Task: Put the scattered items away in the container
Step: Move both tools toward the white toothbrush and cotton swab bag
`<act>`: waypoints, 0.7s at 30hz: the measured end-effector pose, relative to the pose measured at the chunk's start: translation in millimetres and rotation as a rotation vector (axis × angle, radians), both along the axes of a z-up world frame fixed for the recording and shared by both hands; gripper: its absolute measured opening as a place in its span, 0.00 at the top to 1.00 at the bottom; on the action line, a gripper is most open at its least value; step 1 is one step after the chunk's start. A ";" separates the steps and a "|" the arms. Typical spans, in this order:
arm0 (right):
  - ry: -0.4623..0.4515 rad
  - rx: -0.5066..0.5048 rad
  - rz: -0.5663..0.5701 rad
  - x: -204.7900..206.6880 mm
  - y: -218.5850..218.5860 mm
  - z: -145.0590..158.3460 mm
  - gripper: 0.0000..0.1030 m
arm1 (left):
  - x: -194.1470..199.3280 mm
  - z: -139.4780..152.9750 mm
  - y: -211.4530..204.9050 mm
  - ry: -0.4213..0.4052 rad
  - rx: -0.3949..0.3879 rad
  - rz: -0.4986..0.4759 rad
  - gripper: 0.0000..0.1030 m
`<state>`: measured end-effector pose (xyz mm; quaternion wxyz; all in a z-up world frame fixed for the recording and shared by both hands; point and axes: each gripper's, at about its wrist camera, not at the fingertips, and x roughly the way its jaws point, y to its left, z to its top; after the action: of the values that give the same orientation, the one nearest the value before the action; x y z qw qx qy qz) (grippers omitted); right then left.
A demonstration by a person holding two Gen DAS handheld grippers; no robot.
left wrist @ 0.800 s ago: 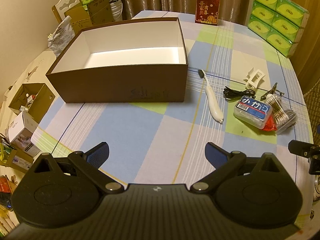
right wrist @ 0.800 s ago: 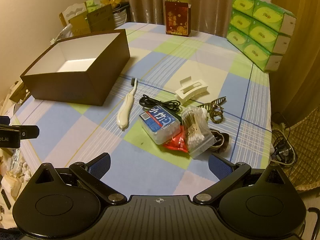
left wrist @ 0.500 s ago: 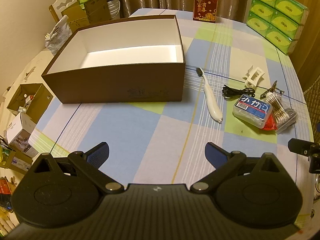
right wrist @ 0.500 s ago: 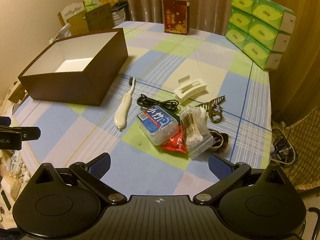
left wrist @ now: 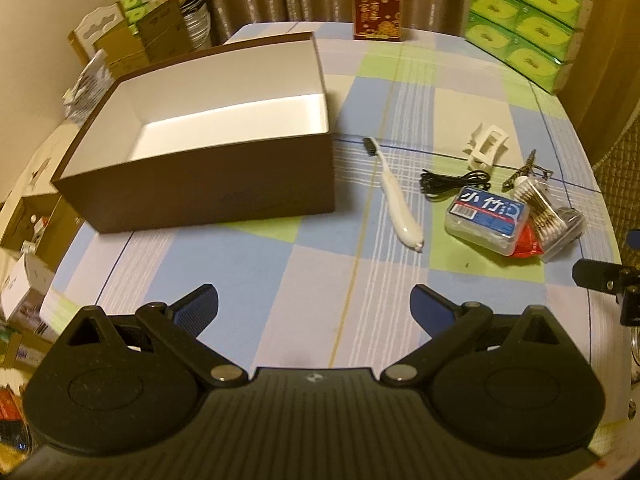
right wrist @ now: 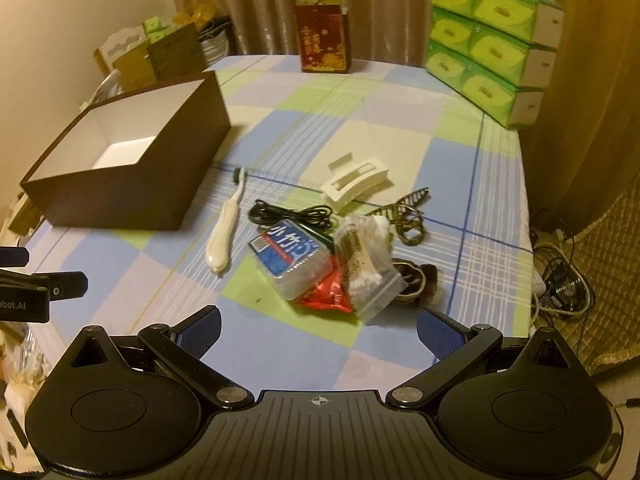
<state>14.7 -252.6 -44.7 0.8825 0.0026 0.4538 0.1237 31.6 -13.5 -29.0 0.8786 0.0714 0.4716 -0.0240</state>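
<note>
Each handheld gripper, the left gripper (left wrist: pixel 314 306) and the right gripper (right wrist: pixel 318 326), was matte black, with a ribbed centre plate, two round dimpled housings, silver pivot screws, and blue-padded fingers (right wrist: pixel 202 324).

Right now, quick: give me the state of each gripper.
Left gripper: open, holding nothing, above bare tablecloth.
Right gripper: open, holding nothing, just short of the bag of cotton swabs.
</note>
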 end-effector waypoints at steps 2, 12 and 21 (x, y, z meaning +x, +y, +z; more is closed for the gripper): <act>0.005 -0.002 -0.016 0.7 -4.3 -2.5 0.02 | 3.1 -1.9 -3.7 -0.003 0.000 -0.017 0.02; -0.011 -0.001 -0.058 9.8 -22.8 -14.8 0.02 | 28.8 -16.2 -24.5 0.000 -0.016 -0.132 0.02; -0.016 0.002 -0.084 32.0 -36.9 -24.3 0.12 | 61.5 -35.4 -47.6 0.015 -0.023 -0.205 0.11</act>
<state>46.7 -289.5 -69.1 0.8904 0.0216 0.4463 0.0869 93.0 -61.1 -64.4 0.8688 0.1091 0.4680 -0.1195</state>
